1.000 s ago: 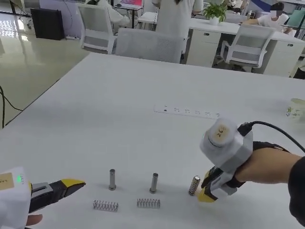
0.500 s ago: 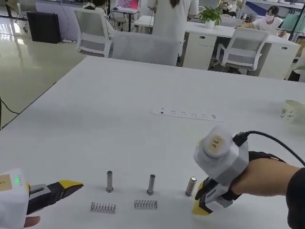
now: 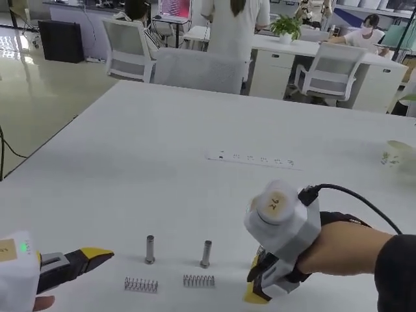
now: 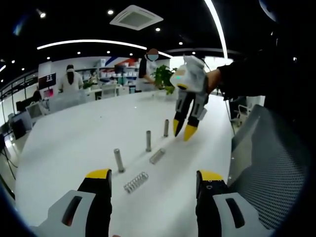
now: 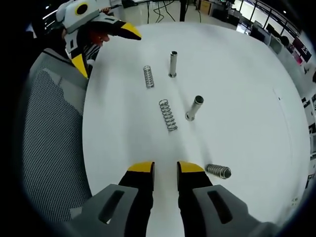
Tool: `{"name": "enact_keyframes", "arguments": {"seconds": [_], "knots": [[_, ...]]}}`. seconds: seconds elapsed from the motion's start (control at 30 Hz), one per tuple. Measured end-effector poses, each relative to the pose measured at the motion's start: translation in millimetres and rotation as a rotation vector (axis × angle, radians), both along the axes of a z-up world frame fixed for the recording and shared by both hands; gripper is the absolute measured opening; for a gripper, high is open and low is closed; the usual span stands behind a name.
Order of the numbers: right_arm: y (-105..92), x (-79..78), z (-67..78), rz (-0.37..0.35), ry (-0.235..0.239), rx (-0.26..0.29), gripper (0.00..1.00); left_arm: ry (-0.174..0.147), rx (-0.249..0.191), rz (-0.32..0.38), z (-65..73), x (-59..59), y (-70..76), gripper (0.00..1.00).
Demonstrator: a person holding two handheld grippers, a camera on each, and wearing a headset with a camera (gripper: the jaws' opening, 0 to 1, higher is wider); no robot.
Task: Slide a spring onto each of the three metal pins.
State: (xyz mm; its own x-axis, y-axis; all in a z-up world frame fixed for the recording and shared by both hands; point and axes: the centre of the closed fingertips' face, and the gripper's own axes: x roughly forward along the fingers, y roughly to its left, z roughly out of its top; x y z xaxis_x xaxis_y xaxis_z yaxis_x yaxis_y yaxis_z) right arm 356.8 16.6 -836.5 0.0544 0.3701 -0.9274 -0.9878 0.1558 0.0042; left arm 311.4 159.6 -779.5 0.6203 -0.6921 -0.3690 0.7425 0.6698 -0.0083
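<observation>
Two loose steel coil springs (image 3: 142, 285) beside bare grey metal pins (image 3: 150, 249), right pin (image 5: 217, 171) sprung, right gripper (image 5: 165, 170) narrowed, empty, left gripper (image 4: 154, 175) spread wide

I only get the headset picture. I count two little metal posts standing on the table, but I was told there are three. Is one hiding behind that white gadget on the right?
Observer: Yes. The right gripper view shows a third pin just beside the right gripper, with a spring around it.
Operator: So is the gadget squeezing it?
Observer: No. In that same view its jaws stand slightly apart with nothing between them.
Operator: And the one at my left?
Observer: The left gripper view shows the left gripper wide open and empty, with a loose spring lying just ahead of it.
</observation>
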Motion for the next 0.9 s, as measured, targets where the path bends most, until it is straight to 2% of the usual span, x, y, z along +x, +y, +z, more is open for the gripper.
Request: {"name": "enact_keyframes", "arguments": {"seconds": [0.4, 0.9], "knots": [[29.8, 8.1, -2.3, 0.05, -0.013, 0.022, 0.14, 0.004, 0.002, -0.003, -0.6, -0.1, -2.3, 0.64], [45.7, 17.6, -14.5, 0.078, -0.014, 0.024, 0.14, 0.017, 0.004, -0.005, -4.4, -1.4, -3.4, 0.63]]}}
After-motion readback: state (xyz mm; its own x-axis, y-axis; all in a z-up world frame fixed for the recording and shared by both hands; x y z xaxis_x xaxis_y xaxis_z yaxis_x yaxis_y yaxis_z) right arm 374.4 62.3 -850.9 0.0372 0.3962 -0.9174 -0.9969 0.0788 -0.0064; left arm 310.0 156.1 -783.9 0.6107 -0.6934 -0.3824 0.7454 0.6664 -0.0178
